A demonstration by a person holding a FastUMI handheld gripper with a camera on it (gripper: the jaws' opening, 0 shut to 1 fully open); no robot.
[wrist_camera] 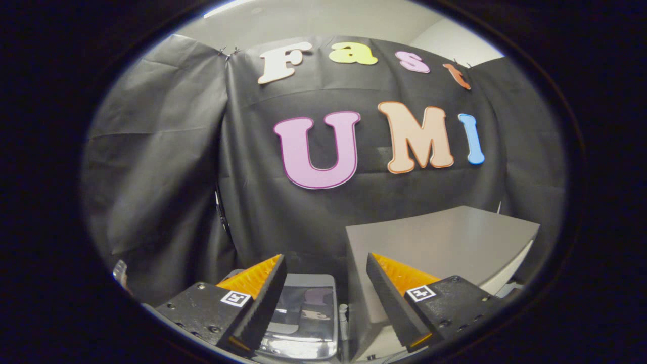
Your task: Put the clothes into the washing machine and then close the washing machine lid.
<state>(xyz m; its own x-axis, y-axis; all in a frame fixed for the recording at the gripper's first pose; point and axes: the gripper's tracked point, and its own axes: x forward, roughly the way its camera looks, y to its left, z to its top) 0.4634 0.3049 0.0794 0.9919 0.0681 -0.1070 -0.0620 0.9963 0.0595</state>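
Observation:
My gripper point(326, 290) is open, with nothing between its fingers. It is held high and looks across at the black cloth wall. Below and just ahead of the fingers lies a glossy, see-through panel in a light frame point(303, 316), which looks like the washing machine's lid seen from above. It lies flat and reflects the wall. The left finger point(263, 298) covers part of the panel's left side.
A grey flat-topped surface point(445, 240) stands beyond the right finger, with its near-left corner close to the lid. A small pale post point(343, 318) stands between the lid and that surface. The black cloth wall point(167, 167) hangs close behind.

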